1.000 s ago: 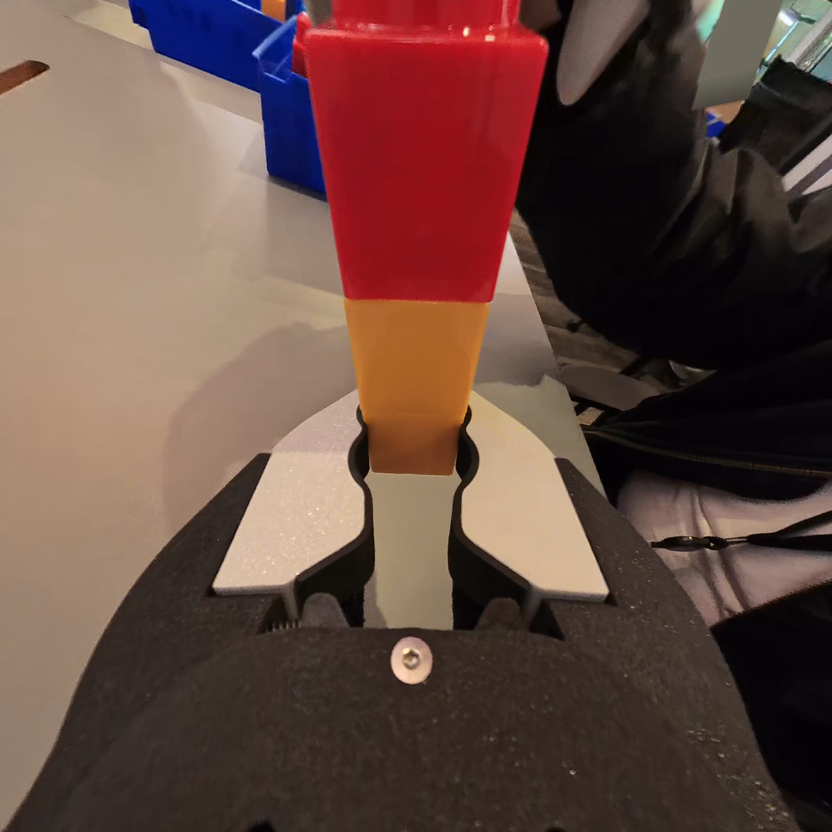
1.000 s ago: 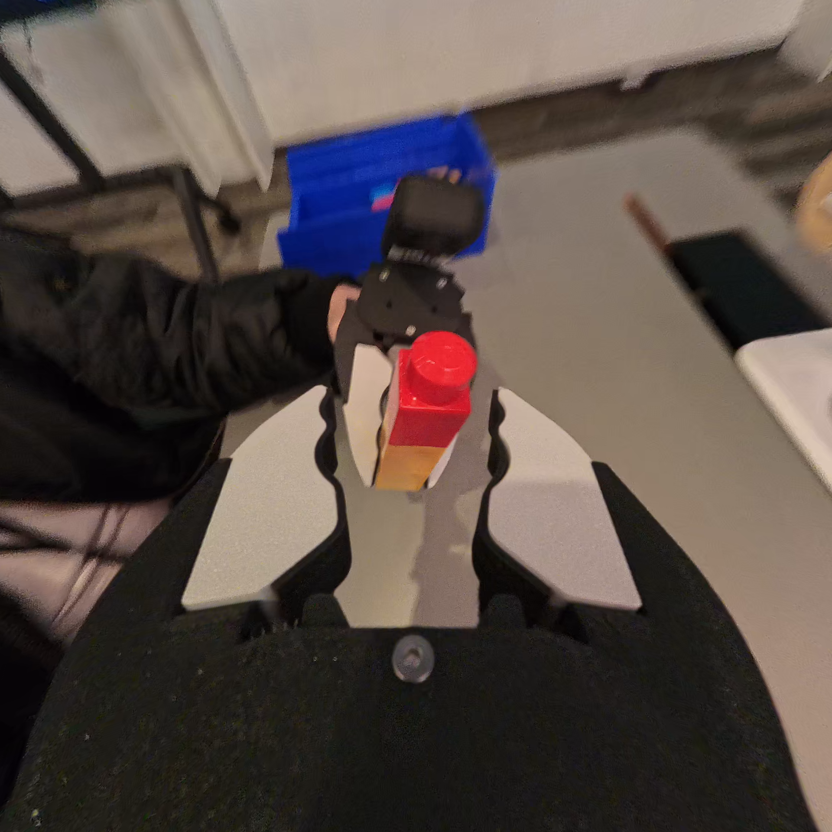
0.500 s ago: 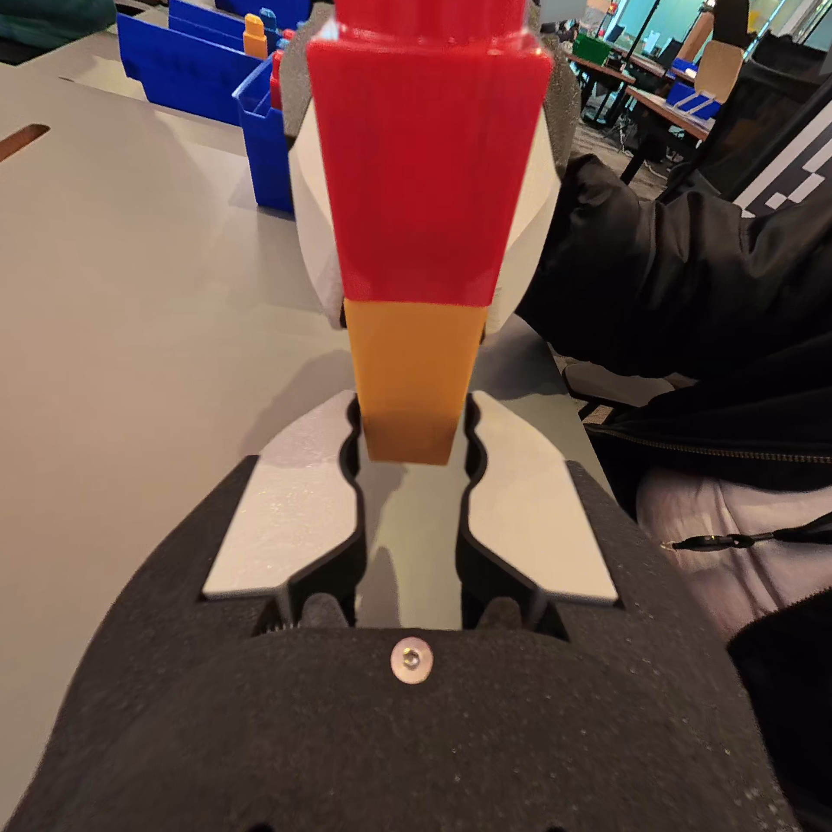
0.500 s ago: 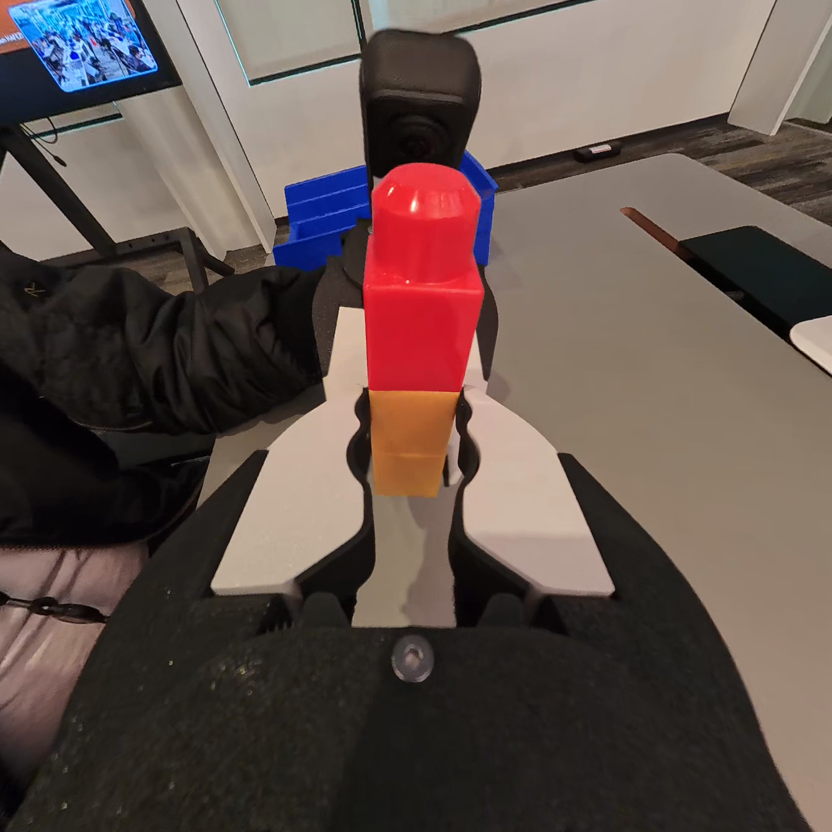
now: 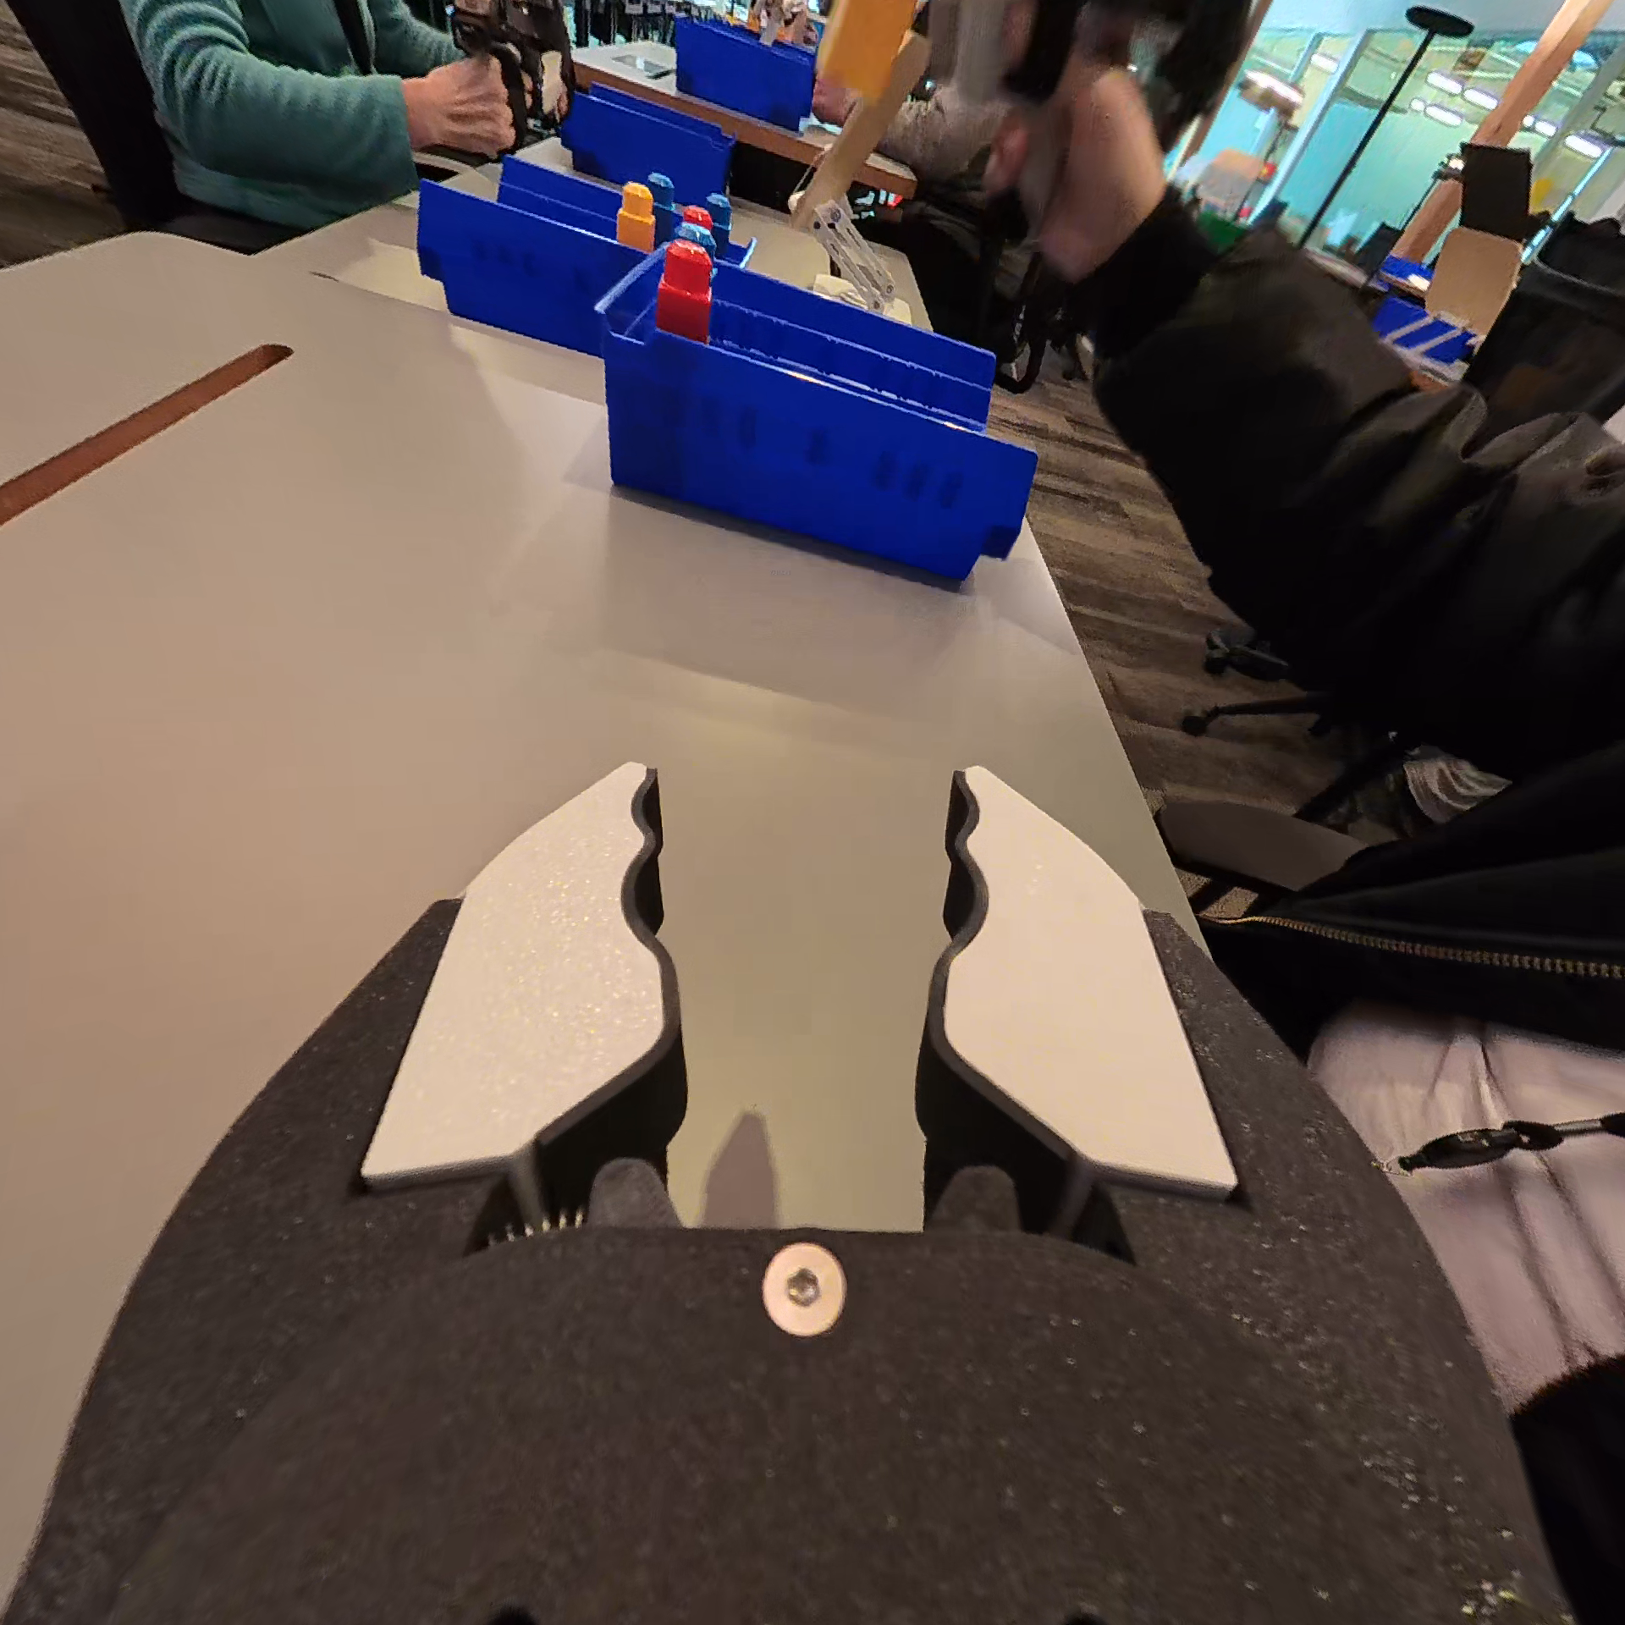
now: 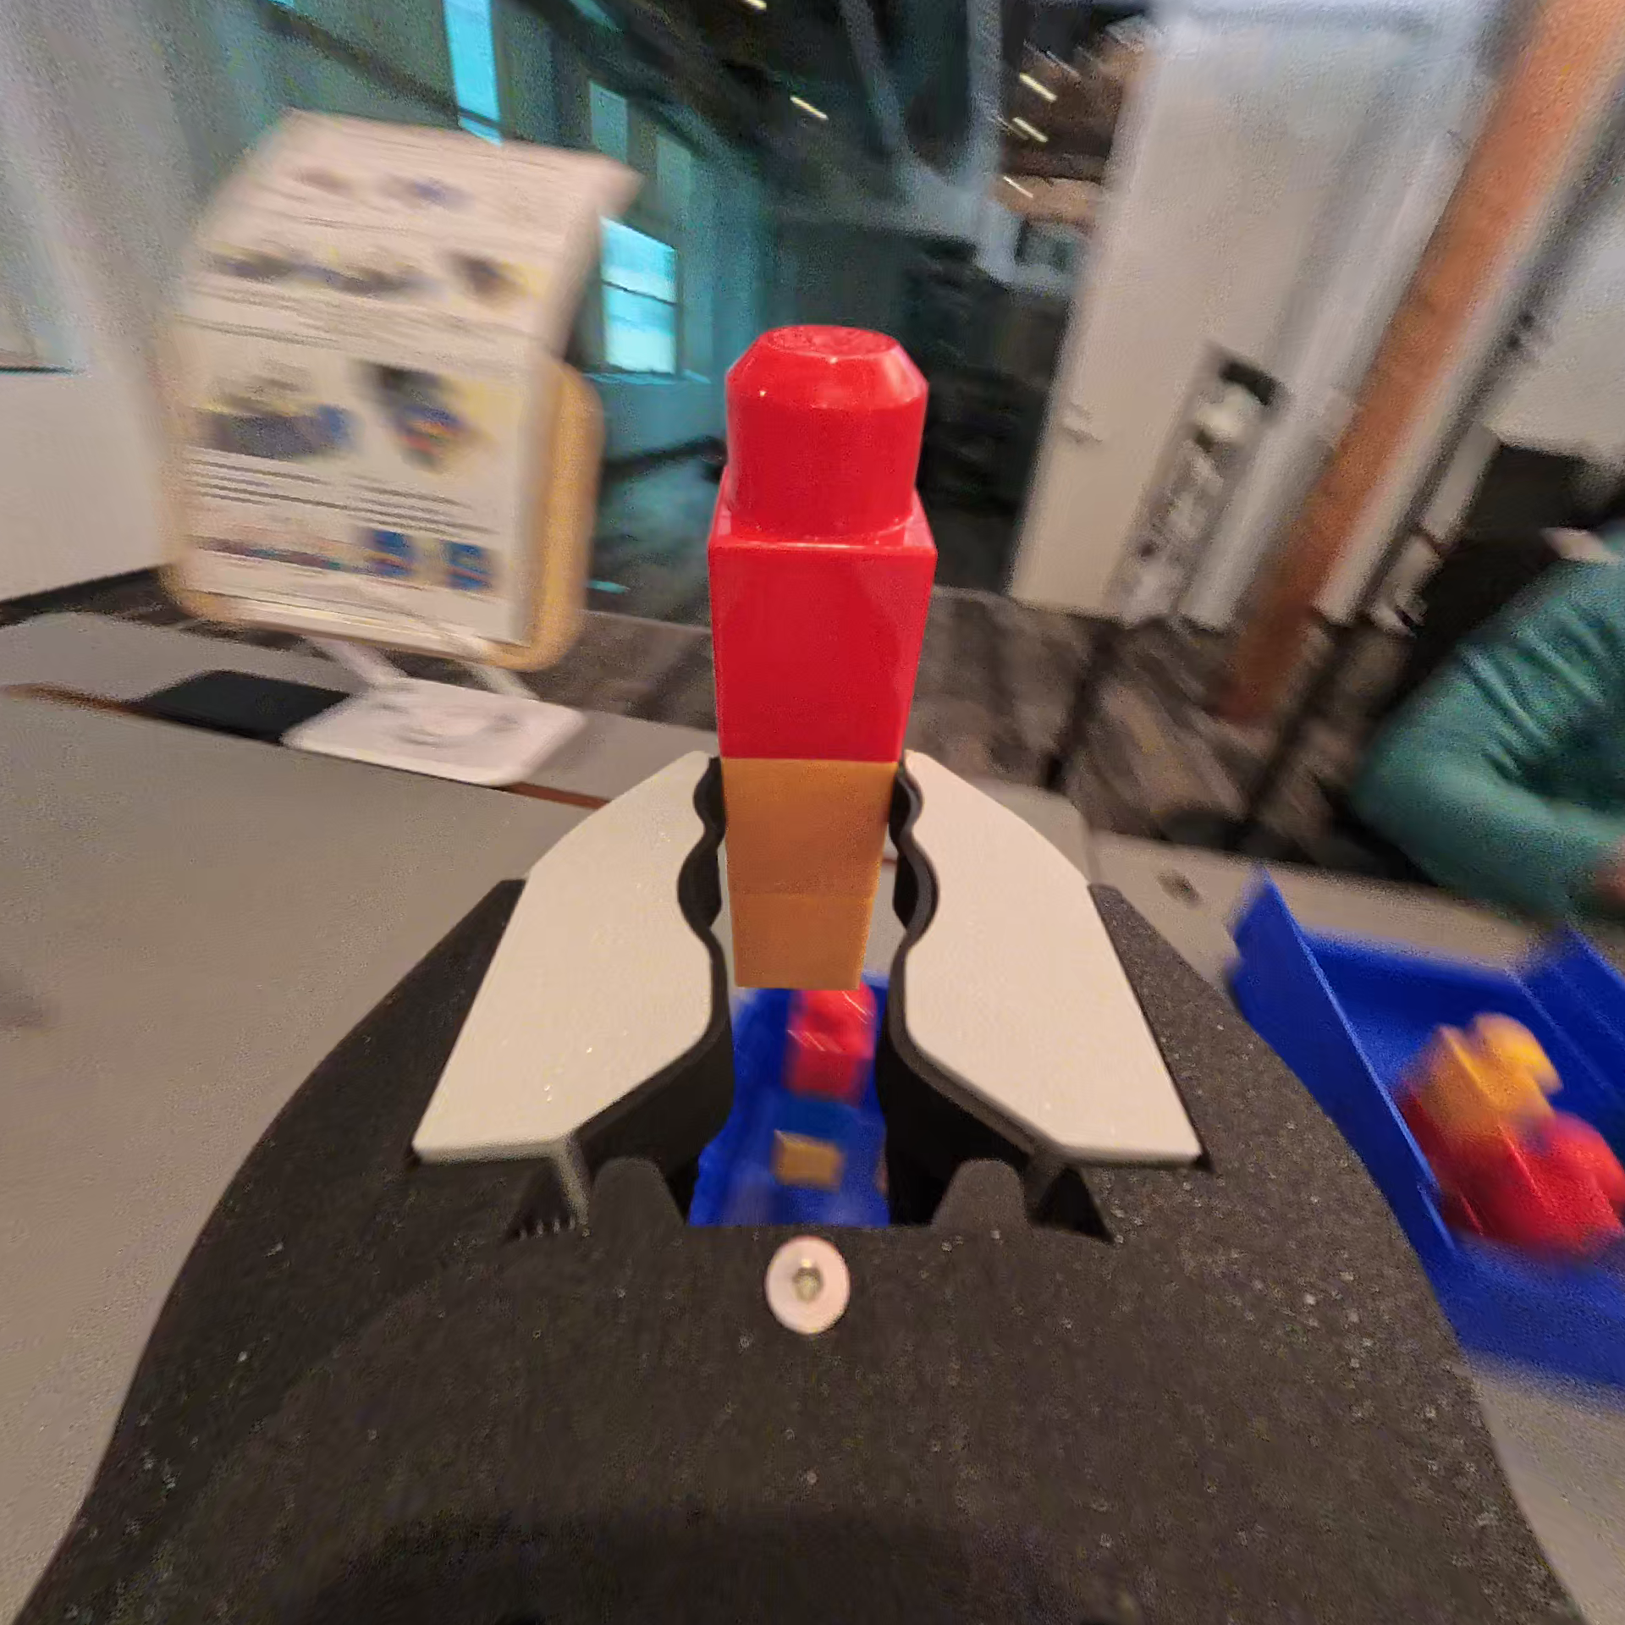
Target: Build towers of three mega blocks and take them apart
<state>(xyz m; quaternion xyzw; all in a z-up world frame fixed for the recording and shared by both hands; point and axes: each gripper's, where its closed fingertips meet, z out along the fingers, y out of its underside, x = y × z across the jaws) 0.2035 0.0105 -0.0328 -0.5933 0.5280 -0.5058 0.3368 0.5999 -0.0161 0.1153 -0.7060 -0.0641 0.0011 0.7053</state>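
My right gripper [image 6: 805, 796] is shut on the orange block [image 6: 802, 866] of a small tower with a red block [image 6: 822, 563] stacked on top. It holds the tower in the air above a blue bin [image 6: 791, 1134] that has a red block in it. My left gripper [image 5: 802, 787] is open and empty, low over the grey table [image 5: 352, 633]. In the left wrist view the right gripper is blurred at the top, with the orange block [image 5: 866, 44] showing. A red block [image 5: 684, 295] stands in the near blue bin [image 5: 818, 457].
More blue bins [image 5: 545, 255] with orange, blue and red blocks stand farther back. Another blue bin [image 6: 1424, 1134] with red and orange blocks is at the right. A person in a teal sleeve [image 5: 290, 114] sits across. The table's right edge [image 5: 1108, 703] is near. A slot [image 5: 141, 431] cuts the tabletop at the left.
My left gripper has opened and let go of the orange block. My right gripper has shut on the tower, lifted it away and swung over the blue bins.
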